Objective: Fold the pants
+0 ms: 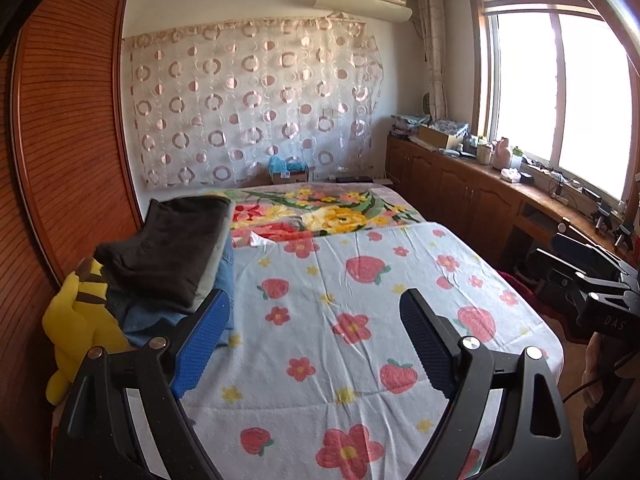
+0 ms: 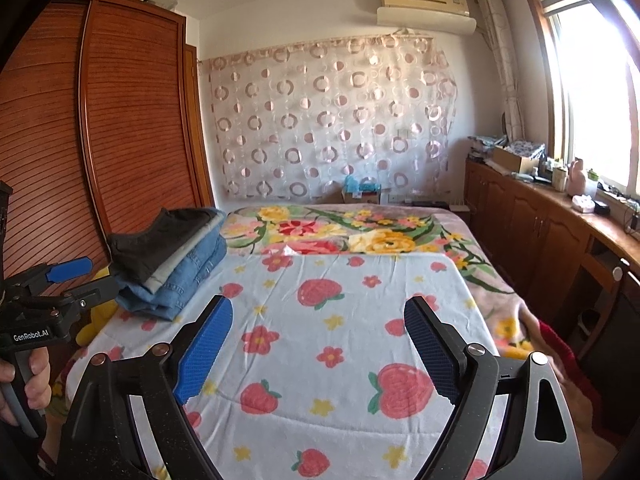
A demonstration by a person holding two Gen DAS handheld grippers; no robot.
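Pants: stacked pile of folded dark-brown, grey and blue-denim trousers, middle left of frame, on strawberry-print pale cotton sheet.
Bearing: up-left of both tongs; long axis runs toward upper right.
Nearer hand: left gripper, pile just beside its left finger.
Right gripper: well apart.
Tongs: both spread wide, empty.
Texture: soft, limp cloth; ribbed blue pads.
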